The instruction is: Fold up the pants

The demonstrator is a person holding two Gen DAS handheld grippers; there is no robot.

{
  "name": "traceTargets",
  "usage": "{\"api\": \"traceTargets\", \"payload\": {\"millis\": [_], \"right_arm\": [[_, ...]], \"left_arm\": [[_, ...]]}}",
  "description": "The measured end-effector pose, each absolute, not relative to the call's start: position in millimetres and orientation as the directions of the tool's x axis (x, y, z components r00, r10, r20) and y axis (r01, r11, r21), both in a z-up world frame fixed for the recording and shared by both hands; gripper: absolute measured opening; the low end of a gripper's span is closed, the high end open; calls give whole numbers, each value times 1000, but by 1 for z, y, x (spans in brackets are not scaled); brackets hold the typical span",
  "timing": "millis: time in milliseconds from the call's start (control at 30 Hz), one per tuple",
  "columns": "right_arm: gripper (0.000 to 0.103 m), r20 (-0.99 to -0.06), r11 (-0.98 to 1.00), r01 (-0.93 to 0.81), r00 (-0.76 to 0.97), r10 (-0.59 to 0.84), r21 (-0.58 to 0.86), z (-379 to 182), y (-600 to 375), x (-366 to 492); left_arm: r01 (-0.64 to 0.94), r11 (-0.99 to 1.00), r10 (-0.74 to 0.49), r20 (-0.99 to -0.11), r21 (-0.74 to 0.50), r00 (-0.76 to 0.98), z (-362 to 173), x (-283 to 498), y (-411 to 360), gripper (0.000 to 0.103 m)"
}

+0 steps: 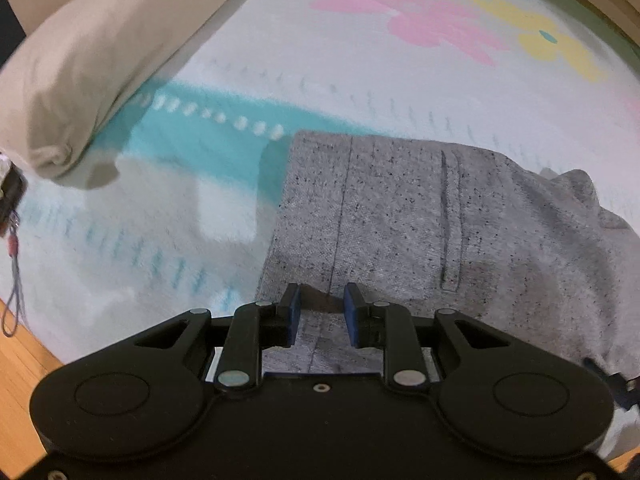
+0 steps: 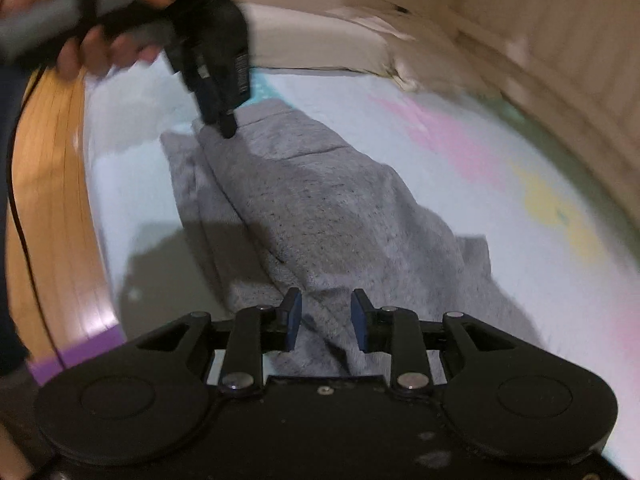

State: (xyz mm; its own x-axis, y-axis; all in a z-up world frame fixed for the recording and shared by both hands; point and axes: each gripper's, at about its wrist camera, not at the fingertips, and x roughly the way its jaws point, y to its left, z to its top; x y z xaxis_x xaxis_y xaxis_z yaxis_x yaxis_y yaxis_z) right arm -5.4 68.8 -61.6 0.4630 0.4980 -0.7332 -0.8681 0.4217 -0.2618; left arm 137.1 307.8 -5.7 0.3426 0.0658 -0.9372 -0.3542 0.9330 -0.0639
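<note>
Left wrist view had your left tongs parted over the grey pants, which lay on the flowery bed cover, pillow at 10 o'clock. Right tongs were unclenched too, probably lining up another fold.

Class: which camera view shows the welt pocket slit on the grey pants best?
The left wrist view. There the pocket slit is sharp, running along the flat grey pants ahead of the left gripper. The right wrist view is motion-blurred; the pants show only faint seams there, no clear pocket.
</note>
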Motion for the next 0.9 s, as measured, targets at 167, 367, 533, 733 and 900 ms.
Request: {"api": "traceTargets", "payload": {"millis": [167,367,533,733,900], "right_arm": [[32,-725,250,-875,484,490,-415,-83,86,-23],[25,-700,227,-858,509,501,-461,-92,105,-11],[12,-726,387,-903,392,565,-187,-63,101,23],[13,-739,363,-932,245,627,-1,-38,87,20],[12,-799,313,-950,195,568,-8,-67,92,7]], "left_arm": [[-360,930,62,-937,-71,345,-9,138,308,33],[-342,937,72,-925,-64,372,-4,136,305,33],[-328,941,86,-872,-88,482,20,130,302,33],[-310,946,99,-826,-95,556,33,130,295,33],[-253,963,60,-847,-90,528,21,134,284,33]]}}
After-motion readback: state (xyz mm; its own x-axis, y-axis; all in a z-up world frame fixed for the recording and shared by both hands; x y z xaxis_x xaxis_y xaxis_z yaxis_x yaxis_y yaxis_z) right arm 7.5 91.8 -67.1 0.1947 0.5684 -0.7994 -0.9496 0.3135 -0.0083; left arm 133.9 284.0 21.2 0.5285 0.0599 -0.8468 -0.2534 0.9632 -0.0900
